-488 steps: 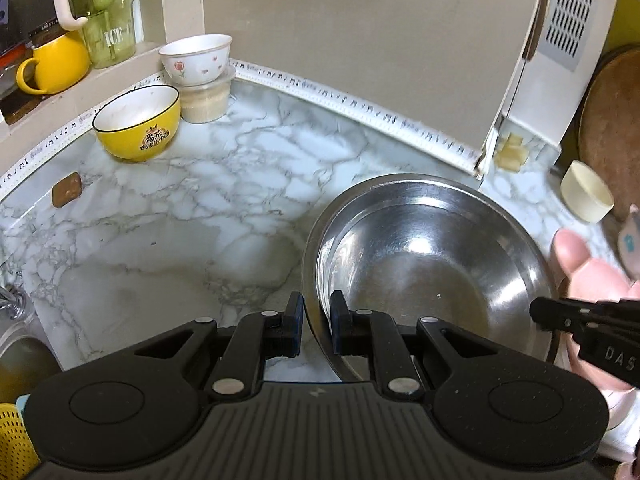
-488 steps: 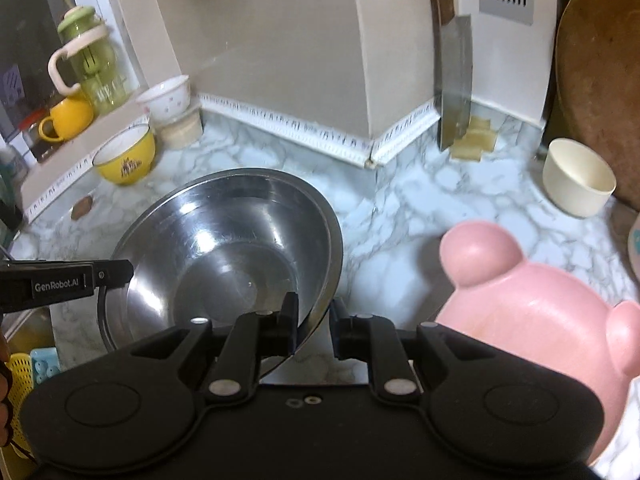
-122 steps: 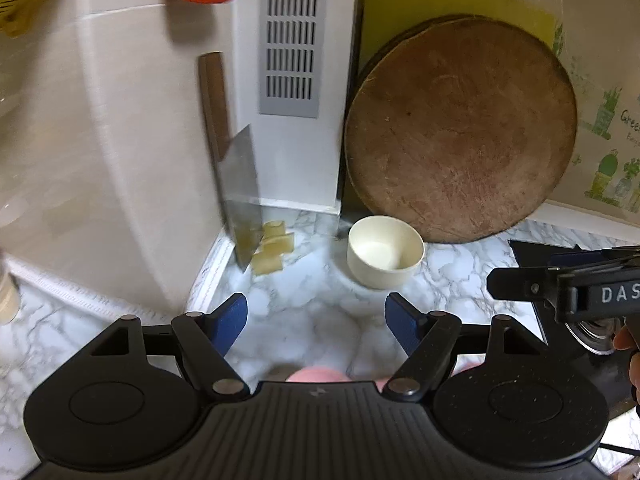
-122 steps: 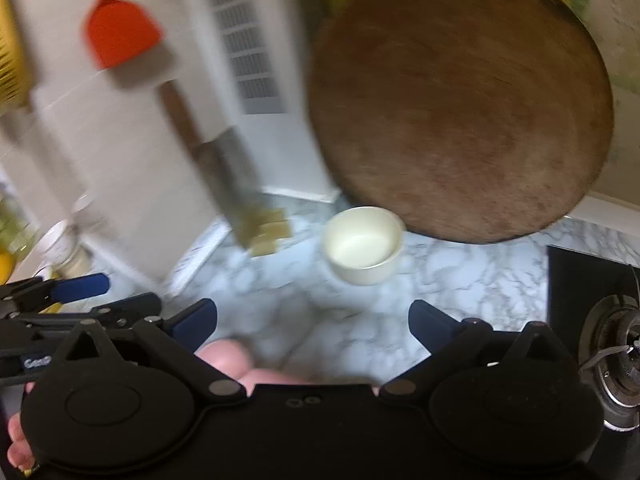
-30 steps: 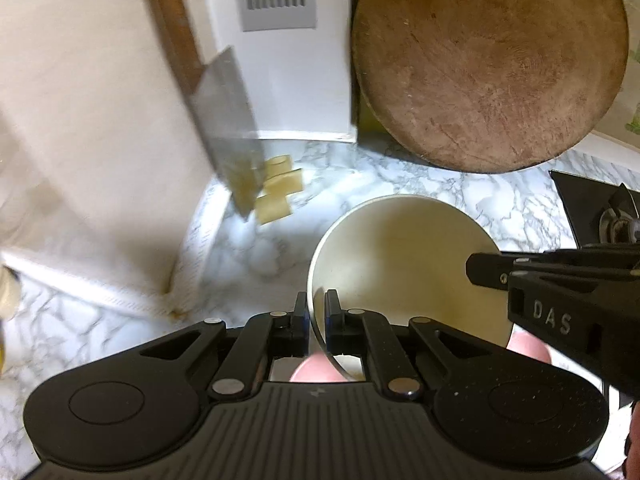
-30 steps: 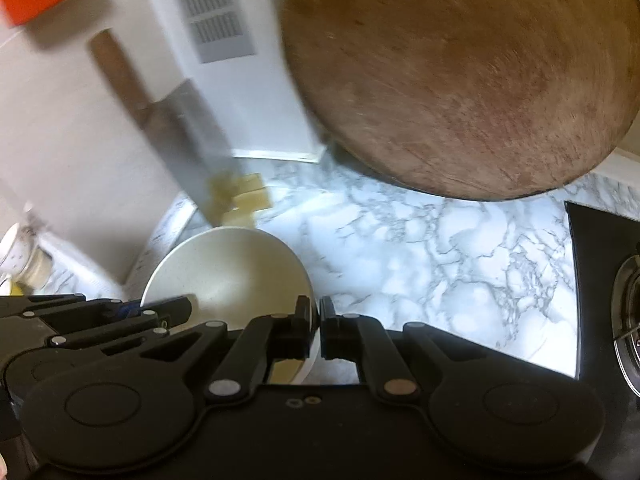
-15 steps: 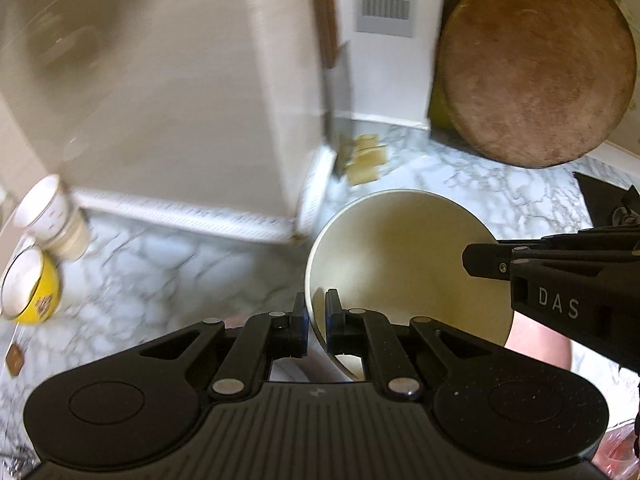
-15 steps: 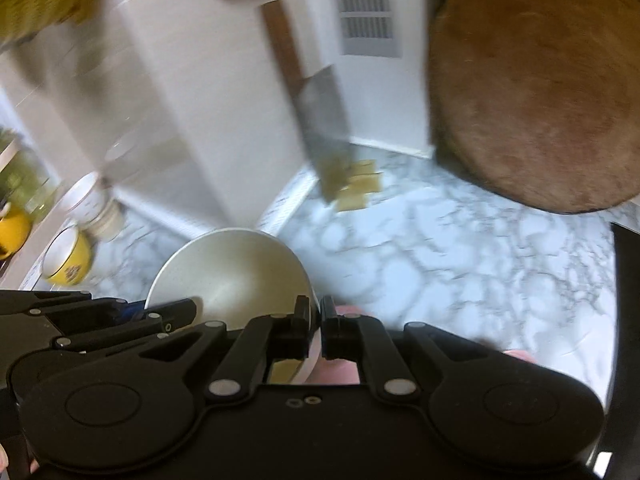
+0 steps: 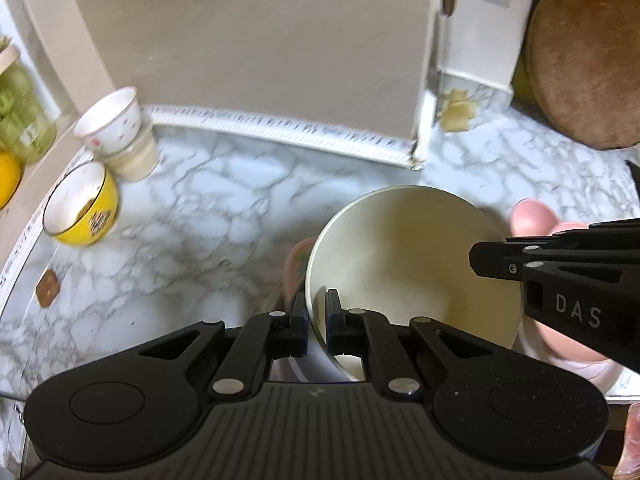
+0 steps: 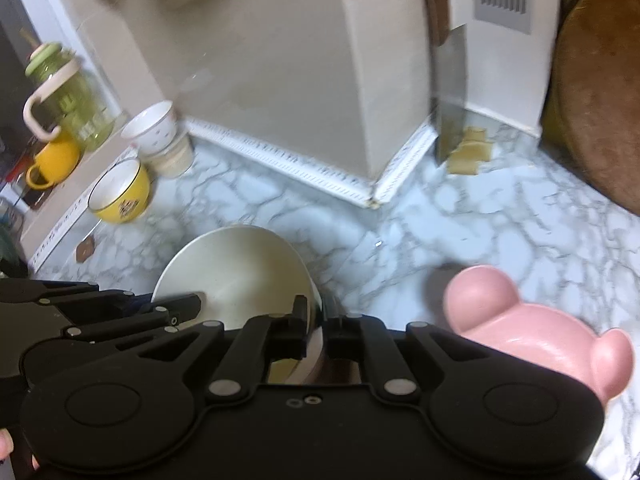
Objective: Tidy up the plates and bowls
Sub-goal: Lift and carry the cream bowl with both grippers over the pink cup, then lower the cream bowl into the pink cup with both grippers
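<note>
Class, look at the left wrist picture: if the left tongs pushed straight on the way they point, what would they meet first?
The left tongs already pinch the cream bowl by its near rim. Straight on lies that bowl's inside, probably its far wall; depth is unclear.

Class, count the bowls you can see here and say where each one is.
4, perhaps more hidden: a cream bowl held by both claws, a yellow bowl by the ledge, a white bowl stacked on a beige bowl.
</note>
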The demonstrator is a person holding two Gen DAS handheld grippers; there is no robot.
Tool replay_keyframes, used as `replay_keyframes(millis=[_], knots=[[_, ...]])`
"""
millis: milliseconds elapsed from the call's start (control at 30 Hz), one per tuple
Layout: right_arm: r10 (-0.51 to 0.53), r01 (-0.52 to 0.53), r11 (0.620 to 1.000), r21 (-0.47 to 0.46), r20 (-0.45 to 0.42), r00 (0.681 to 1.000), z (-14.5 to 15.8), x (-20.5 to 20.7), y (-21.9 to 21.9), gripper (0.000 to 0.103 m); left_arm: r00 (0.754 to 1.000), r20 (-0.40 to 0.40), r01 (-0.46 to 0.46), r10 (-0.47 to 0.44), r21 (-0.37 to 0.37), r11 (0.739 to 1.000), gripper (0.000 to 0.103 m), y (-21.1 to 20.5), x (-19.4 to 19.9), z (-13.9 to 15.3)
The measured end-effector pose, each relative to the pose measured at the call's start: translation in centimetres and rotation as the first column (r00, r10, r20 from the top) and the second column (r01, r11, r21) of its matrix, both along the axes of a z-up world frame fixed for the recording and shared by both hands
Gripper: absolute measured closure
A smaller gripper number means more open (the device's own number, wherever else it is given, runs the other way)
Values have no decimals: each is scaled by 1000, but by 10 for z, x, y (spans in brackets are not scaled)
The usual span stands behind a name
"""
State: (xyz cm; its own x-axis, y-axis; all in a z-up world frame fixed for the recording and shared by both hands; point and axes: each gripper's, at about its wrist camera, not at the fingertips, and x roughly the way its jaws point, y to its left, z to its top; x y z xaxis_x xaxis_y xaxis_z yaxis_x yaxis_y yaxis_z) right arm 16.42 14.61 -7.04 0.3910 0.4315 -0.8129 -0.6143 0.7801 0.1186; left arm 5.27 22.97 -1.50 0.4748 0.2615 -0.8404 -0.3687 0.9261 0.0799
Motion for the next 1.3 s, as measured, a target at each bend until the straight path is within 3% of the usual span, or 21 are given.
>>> replay_keyframes(millis=[333,967,1300], knots=[[25,-26,999,-37,-33,999,-27,-6,18,95,999,-39,18,-18,19,1000,97,11,-2,-27],[42,-45,995,-84,-39,998,-43,-9,26,94,997,-78,32,-27,55,998,96,13,1,-51],[37,-41,995,-86,-53,998,-43,-9,29,83,997,-73,43,-39,53,998,96,12,1,-53]])
